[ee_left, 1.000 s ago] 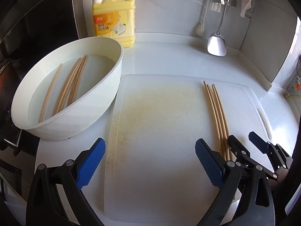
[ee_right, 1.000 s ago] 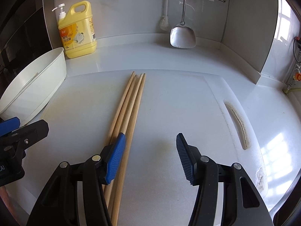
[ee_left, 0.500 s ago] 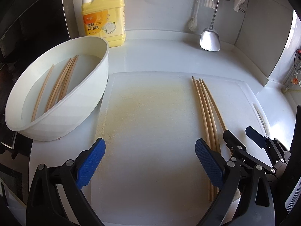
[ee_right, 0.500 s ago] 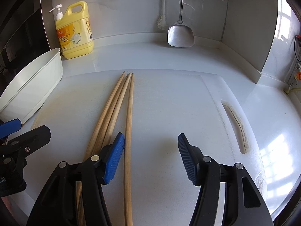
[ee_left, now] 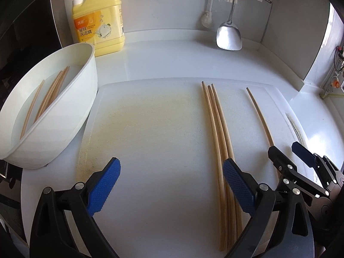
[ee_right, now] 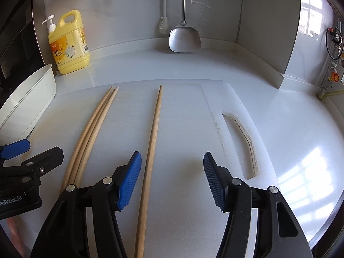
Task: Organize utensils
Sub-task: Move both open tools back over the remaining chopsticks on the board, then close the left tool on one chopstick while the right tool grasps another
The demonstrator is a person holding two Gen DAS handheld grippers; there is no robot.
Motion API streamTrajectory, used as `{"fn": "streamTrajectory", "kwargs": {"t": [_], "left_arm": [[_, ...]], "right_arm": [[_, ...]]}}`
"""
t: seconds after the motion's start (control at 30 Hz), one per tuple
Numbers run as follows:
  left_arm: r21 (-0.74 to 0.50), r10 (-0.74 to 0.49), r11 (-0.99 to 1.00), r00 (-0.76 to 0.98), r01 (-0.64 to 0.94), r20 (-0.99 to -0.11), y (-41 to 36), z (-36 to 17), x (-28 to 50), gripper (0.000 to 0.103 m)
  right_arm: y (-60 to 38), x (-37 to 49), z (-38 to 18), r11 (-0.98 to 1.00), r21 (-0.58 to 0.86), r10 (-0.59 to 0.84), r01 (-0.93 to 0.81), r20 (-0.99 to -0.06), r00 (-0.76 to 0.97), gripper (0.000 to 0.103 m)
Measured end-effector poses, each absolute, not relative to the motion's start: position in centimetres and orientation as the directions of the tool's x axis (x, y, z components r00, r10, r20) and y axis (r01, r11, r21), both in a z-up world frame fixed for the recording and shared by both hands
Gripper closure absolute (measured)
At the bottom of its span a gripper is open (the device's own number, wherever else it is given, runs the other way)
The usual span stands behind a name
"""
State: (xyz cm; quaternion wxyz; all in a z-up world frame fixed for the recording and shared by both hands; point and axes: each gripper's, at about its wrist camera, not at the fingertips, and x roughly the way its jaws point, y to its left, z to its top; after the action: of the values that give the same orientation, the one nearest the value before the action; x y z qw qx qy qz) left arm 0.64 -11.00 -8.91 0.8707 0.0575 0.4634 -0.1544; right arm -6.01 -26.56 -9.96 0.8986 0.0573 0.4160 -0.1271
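Chopsticks (ee_left: 217,129) are lying on the white counter (ee_left: 172,64), more are sitting in the bowl (ee_left: 71,116), and the left gripper (ee_left: 169,185) and right gripper (ee_right: 172,180) are hanging open, holding nothing.

Counter (ee_left: 172,64): board (ee_left: 150,139), basin (ee_left: 64,118), soap (ee_left: 99,21)

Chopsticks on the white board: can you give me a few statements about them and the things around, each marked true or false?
1. One chopstick lies apart from the bundle of three on the cutting board. True.
2. The right gripper is clamped on a chopstick. False: its jaws are open and the pads touch nothing.
3. The white basin holds more chopsticks. True.
4. The metal spatula lies flat on the board. False: it hangs against the back wall.
5. The detergent bottle is blue. False: yellow.
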Motion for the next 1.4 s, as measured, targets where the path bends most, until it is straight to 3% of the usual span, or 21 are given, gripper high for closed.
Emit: {"fn": "streamTrajectory", "kwargs": {"t": [1.03, 1.23, 1.4], "left_arm": [[-0.015, -0.149, 0.971, 0.552, 0.24, -0.821, -10.9, -10.5, 1.4, 0.006], [-0.01, -0.168, 0.962, 0.56, 0.274, -0.811, -12.5, -10.0, 2.0, 0.022], [0.007, -0.191, 0.945, 0.571, 0.326, -0.799, -13.7, -9.6, 1.0, 0.059]], "right_arm": [[-27.0, -6.0, -9.7, 0.966, 0.001, -0.169, 0.259, -0.757, 0.631, 0.046], [-26.7, -5.5, -9.8, 0.967, -0.005, -0.172, 0.256, -0.75, 0.638, 0.046], [-26.2, -5.4, -9.9, 0.971, -0.014, -0.17, 0.24, -0.745, 0.645, 0.049]]}}
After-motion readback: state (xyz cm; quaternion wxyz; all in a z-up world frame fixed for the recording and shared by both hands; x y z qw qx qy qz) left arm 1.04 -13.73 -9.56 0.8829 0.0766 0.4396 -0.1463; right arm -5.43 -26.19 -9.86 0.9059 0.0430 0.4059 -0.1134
